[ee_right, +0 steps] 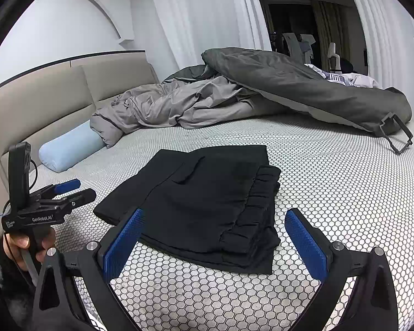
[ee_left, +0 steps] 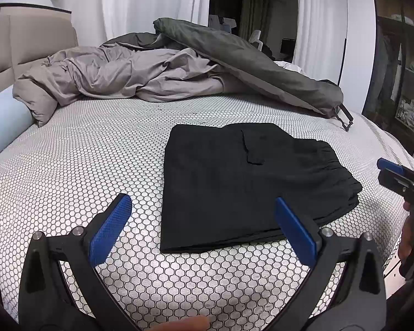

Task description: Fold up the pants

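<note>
Black pants (ee_left: 243,182) lie folded into a compact rectangle on the honeycomb-patterned bed sheet (ee_left: 96,149), with the gathered waistband (ee_right: 259,212) on their right side. My left gripper (ee_left: 204,209) hovers open just in front of the pants' near-left edge, holding nothing. My right gripper (ee_right: 215,220) is open too, close above the near edge by the waistband, with nothing between its blue pads (ee_right: 124,242). In the right wrist view, the left gripper (ee_right: 71,190) shows at far left, held by a hand (ee_right: 27,245). The right gripper's tip (ee_left: 392,171) shows at the left wrist view's right edge.
A rumpled grey duvet (ee_left: 118,74) and a dark green cover (ee_left: 248,63) are piled along the back of the bed. A light blue bolster (ee_right: 69,149) lies by the beige headboard (ee_right: 41,99). A black strap buckle (ee_right: 397,135) hangs off the dark cover. White curtains (ee_right: 201,19) hang behind.
</note>
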`<state>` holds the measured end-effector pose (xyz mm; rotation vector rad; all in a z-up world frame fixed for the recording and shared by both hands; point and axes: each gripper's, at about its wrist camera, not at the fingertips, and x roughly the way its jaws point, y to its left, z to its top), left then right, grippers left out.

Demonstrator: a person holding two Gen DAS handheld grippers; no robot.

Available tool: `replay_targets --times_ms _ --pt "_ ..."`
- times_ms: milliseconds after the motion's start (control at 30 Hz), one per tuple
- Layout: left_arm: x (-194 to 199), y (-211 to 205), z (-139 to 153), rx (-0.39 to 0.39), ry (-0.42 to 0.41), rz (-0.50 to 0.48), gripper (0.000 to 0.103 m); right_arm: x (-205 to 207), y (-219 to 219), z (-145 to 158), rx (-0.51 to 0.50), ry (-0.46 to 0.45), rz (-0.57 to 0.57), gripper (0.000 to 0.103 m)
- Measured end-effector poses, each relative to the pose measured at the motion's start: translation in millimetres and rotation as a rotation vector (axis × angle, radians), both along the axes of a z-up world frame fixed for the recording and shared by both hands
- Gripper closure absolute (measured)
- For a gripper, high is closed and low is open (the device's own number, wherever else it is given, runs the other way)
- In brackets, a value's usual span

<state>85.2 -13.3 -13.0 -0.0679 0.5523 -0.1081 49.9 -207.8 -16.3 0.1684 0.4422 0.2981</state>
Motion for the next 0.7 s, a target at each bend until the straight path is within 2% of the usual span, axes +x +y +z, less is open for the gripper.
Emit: replay_targets --times_ms 700 --pt "-1.2 2.6 -0.3 0.008 -0.014 -0.007 0.001 0.2 2.6 -0.4 -0.005 -0.008 -0.014 0.0"
